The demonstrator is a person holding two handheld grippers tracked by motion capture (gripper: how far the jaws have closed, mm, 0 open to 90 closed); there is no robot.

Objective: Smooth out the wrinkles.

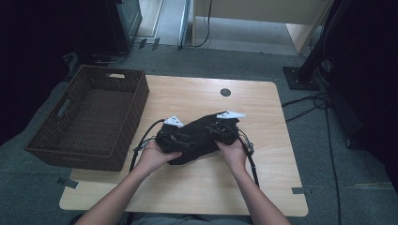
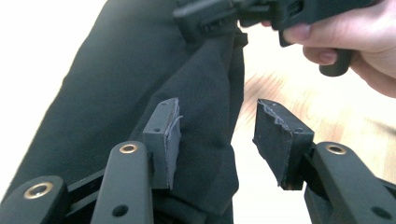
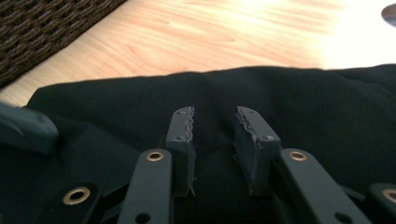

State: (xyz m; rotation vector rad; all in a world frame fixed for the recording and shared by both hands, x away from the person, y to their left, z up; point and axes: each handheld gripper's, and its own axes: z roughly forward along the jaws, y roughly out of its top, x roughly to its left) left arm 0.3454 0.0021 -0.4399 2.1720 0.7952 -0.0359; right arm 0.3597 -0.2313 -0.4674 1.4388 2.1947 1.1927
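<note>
From above, a black cloth [image 1: 199, 140] lies bunched on the wooden surface [image 1: 197, 187], under and between both tools; its long axis runs from near-left to far-right, the far-right end lying just ahead of the right tool [image 1: 224, 132]. The left tool [image 1: 172, 138] sits at the cloth's near-left end.

The left gripper view adds what the high view hides: the left tool [image 2: 217, 140] stands spread, with a fold of the cloth [image 2: 140, 93] hanging against the inner face of its left pad [image 2: 168, 135] while the right pad [image 2: 278, 140] is clear of it, bare surface behind the gap. No pinch shows there. Beyond the pads, the person's other hand [image 2: 355, 42] holds the second tool over the cloth's top edge.

The right gripper view shows the right tool [image 3: 214, 140] with its jaws partly apart, the cloth [image 3: 303, 102] spread just under and ahead of them; cloth rises in the gap, but whether the pads press it I cannot tell.

Left of the left tool, a dark woven basket [image 1: 42, 140] sits partly over the surface's edge; nothing shows inside it. Its weave [image 3: 42, 28] also appears in the right gripper view's far-left corner.
</note>
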